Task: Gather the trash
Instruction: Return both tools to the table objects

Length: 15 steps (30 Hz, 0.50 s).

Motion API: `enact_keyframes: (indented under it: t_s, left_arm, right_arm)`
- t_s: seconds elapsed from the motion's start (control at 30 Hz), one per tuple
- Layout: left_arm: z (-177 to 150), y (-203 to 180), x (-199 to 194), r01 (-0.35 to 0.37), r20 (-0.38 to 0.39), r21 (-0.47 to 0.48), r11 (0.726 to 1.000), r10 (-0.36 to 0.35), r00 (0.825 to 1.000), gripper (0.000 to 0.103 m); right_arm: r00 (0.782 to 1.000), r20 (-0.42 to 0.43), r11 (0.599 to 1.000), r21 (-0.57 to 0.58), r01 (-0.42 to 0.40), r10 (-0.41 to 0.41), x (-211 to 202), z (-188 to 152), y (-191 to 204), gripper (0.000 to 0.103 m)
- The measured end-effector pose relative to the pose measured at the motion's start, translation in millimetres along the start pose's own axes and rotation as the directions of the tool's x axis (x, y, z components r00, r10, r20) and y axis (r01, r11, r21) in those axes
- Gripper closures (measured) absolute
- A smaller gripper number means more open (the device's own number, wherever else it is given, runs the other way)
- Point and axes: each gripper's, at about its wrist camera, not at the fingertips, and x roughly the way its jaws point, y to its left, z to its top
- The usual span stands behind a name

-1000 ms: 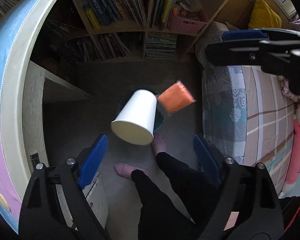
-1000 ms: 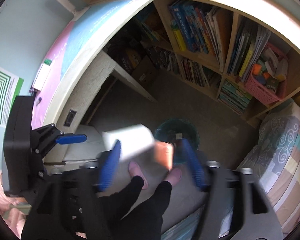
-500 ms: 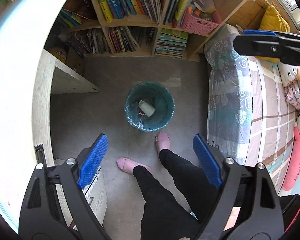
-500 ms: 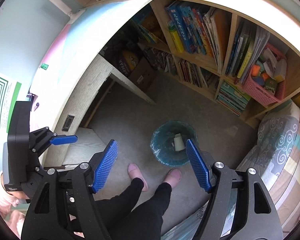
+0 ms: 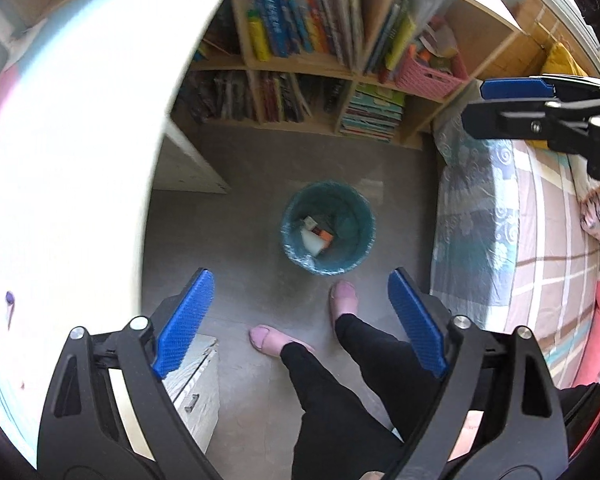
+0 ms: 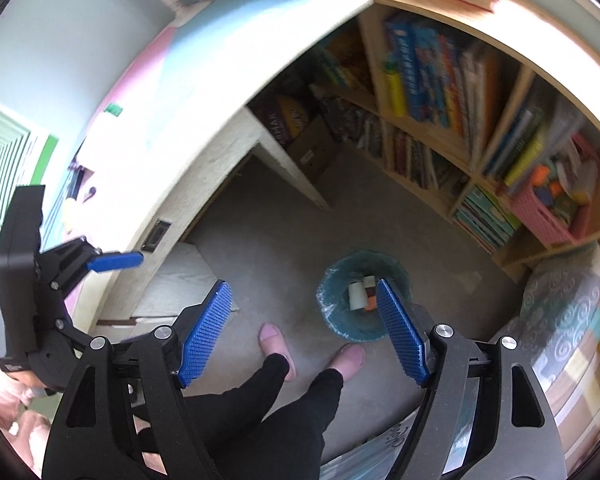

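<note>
Item: trash bin (image 5: 328, 228), teal-lined, standing on the grey floor (image 5: 236, 240) between the bookshelf (image 5: 300, 64) and the bed (image 5: 500, 240), just ahead of the person's pink slippers (image 5: 342, 300). Contents: a white paper cup (image 5: 313, 244) lying on its side, an orange wrapper (image 5: 325, 235) touching it, and a further small pale scrap that is too small to identify. Left tool (image 5: 300, 320): released, jaws spread wide, nothing between the blue pads; held high above the bin. Right tool (image 6: 304, 332): likewise released and empty, its right pad overlapping the bin in its own view. Table (image 6: 220, 64): pale top with pink and blue areas, strongly overexposed; whether more trash lies on it cannot be told. Progress: cup and wrapper appear disposed of; what is left, if anything, is judged to be a return to the table for further pieces. Change from a second ago: cup and wrapper were then in mid-air over the bin; both now rest inside it. Both views have since drifted slightly and show motion blur on the bookshelf.
</note>
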Motion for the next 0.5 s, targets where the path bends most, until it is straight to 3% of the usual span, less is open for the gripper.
enact_keyframes:
  t_s: [0.2,0.27,0.5]
  left_arm:
    - [-26.6,43.1,-19.2,-0.046,0.027,-0.095,0.994,0.048,0.998,0.013]
    - [-39.4,63.8,-21.9,-0.055,0.023,-0.156,0.986,0.06,0.998,0.012]
    - [-86.6,130.2,-40.8,-0.099,0.03,-0.343,0.934,0.116,0.993,0.011]
  right_arm:
    - [0.999,-0.017,0.99,-0.136,-0.03,0.027,12.3,19.8,52.9,0.027]
    - [0.999,-0.019,0.983,-0.179,-0.037,0.034,16.8,28.1,73.1,0.022]
    - [0.997,-0.037,0.948,-0.31,-0.071,0.063,31.5,47.9,137.9,0.017]
